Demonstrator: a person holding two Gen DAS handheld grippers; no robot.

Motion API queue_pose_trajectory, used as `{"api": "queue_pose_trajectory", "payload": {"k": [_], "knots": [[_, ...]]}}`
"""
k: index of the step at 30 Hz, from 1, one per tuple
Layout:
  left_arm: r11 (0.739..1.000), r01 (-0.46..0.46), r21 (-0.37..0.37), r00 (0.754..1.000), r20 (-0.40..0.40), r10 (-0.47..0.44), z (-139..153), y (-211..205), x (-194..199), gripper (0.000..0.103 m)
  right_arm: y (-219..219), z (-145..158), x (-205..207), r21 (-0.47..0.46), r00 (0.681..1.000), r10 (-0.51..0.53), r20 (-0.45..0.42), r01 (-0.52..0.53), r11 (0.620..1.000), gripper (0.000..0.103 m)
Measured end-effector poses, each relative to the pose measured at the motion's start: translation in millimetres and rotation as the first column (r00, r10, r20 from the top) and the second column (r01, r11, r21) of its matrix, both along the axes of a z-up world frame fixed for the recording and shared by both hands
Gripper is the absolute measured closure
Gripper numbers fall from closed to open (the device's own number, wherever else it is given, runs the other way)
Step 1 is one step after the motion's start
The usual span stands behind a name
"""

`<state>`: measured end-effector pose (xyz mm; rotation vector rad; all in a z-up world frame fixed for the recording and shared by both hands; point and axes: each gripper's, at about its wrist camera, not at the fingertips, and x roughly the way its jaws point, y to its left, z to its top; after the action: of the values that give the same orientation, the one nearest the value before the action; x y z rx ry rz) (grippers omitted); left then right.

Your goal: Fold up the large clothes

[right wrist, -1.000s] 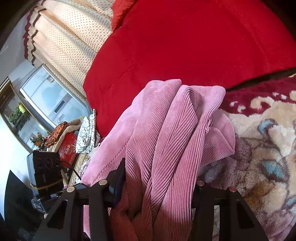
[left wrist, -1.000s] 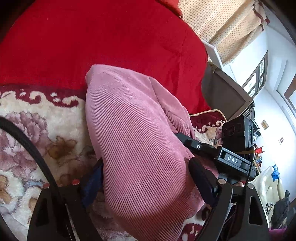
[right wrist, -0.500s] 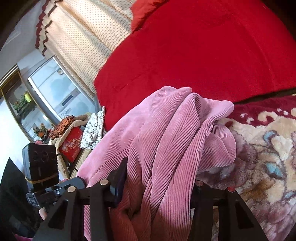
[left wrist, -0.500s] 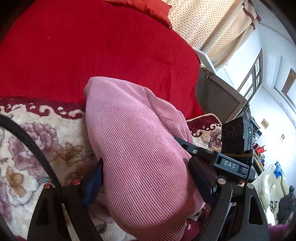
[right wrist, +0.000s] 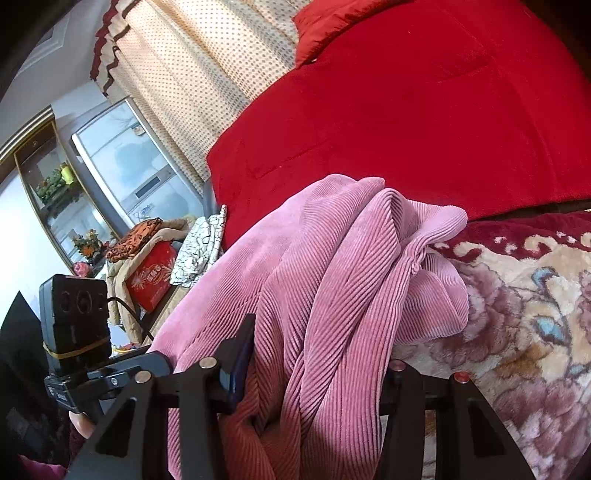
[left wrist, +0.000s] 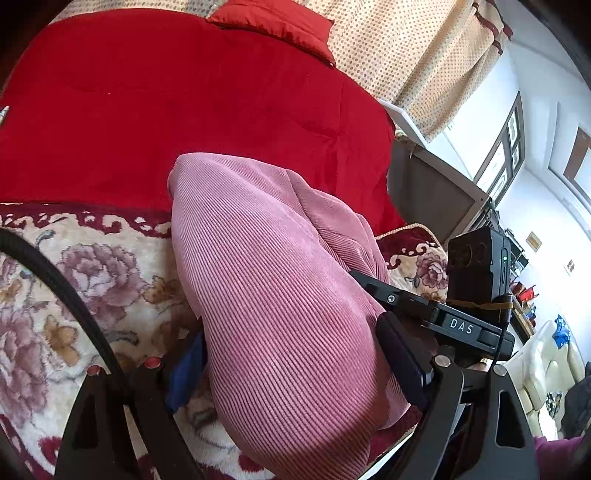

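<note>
**Two hand-held grippers, one pink garment bunched between them**

Two hand-held grippers are in my hands, and both have the pink garment (left wrist: 280,295) in them. It is ribbed corduroy, gathered into a thick bundle that runs from one gripper to the other.

My left hand-held gripper (left wrist: 291,362) stands wide, its jaws spread around a fat, rounded fold of the garment. The cloth fills the whole gap and bulges ahead of the fingers; the blue pad of the left finger (left wrist: 186,365) sits against the cloth on one side, the black right finger on the other. Just to its right I see my right hand-held gripper from the side, with its camera box on top.

My right hand-held gripper (right wrist: 317,373) is about half closed and pinches several pleated layers of the garment (right wrist: 332,295). The folds rise up between the fingers and spill forward, ending in a loose flap ahead and to the right. To its left is my left hand-held gripper, with a fingertip of my hand under it.

Under both grippers lies a floral blanket (left wrist: 92,280), cream with mauve flowers and a dark red border. The far end of the garment rests on it. Beyond that, ahead of both grippers, is a red cover (left wrist: 184,110) with a red pillow (left wrist: 273,26) at its far edge, and a dotted curtain (right wrist: 192,74) behind.
</note>
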<state>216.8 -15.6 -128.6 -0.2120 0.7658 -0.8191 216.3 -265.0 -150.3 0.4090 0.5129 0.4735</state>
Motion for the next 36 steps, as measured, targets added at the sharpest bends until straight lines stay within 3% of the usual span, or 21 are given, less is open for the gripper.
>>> {"api": "queue_pose_trajectory", "payload": {"k": [7,10,12,16,21,27,31,36], "knots": [[0.999,-0.014,0.032,1.0,-0.001,0.015,-10.1,2.1,-3.7,0.014,8.5,-2.8,-6.3,0.001,1.0,-0.011,0.008,0.011,1.0,0.053],[0.987,-0.039,0.157,0.997,-0.055,0.049,-40.1,-9.3,9.2,0.014,13.1,-22.0,3.2,-0.047,0.998,-0.036,-0.045,0.034,0.998,0.053],[0.97,-0.047,0.238,0.991,-0.107,0.074,-64.8,-19.5,18.1,0.012,12.9,-45.1,19.6,-0.083,0.989,-0.05,-0.137,0.039,0.996,0.052],[0.972,-0.044,0.229,0.994,-0.09,0.067,-60.2,-19.7,16.8,0.009,1.1,-55.9,27.0,-0.034,0.981,-0.04,-0.19,0.034,0.999,0.046],[0.966,-0.05,0.255,0.995,-0.074,0.071,-60.9,-25.9,15.2,0.008,3.7,-48.9,22.2,-0.088,0.976,-0.062,-0.21,0.045,0.995,0.041],[0.971,-0.044,0.237,0.992,-0.107,0.071,-71.6,-19.6,20.5,0.004,-8.9,-35.5,23.9,-0.1,0.965,-0.087,-0.249,0.064,0.993,0.034],[0.97,-0.038,0.24,0.993,-0.102,0.064,-73.7,-21.3,20.2,0.003,-20.9,-28.4,18.2,-0.082,0.959,-0.132,-0.251,0.115,0.99,0.034],[0.963,-0.041,0.266,0.995,-0.076,0.064,-73.5,-27.4,17.9,0.002,-30.7,-7.9,11.3,-0.091,0.955,-0.226,-0.193,0.212,0.973,0.034]]}}
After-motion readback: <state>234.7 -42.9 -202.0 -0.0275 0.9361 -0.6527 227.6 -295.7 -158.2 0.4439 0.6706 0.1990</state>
